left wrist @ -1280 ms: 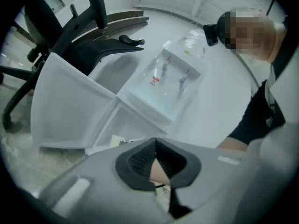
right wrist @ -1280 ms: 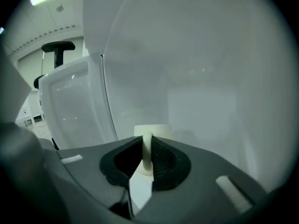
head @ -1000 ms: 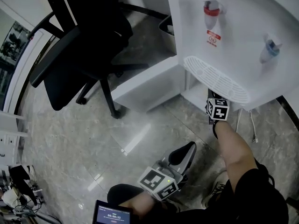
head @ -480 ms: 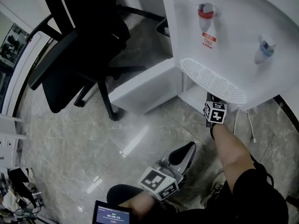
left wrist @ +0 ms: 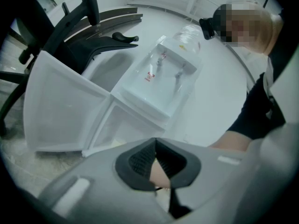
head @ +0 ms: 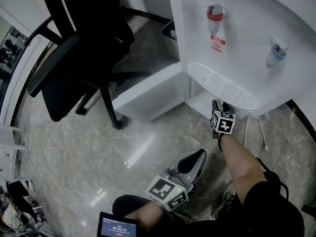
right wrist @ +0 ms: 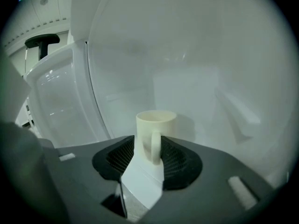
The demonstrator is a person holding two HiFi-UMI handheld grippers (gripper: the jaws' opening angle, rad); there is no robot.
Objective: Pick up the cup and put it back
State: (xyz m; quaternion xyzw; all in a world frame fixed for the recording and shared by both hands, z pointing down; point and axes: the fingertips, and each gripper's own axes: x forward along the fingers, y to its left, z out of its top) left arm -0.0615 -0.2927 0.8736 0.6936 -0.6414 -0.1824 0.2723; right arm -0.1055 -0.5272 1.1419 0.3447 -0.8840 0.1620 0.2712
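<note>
The grey left gripper (head: 198, 156), its ribbed black pads (left wrist: 140, 160) closed tip to tip on nothing, hangs low over the glossy marbled floor (head: 74, 147) in front of the white water dispenser (head: 247, 33). The right gripper (right wrist: 149, 143) reaches into the smooth white cabinet (right wrist: 196, 78) under the dispenser's perforated tray (head: 219, 85). Its jaws have just been opening and stand wide. The cream cylindrical cup (right wrist: 155, 121) stands upright between them, handle facing back. A black chair (head: 74, 58) sits left of the dispenser.
</note>
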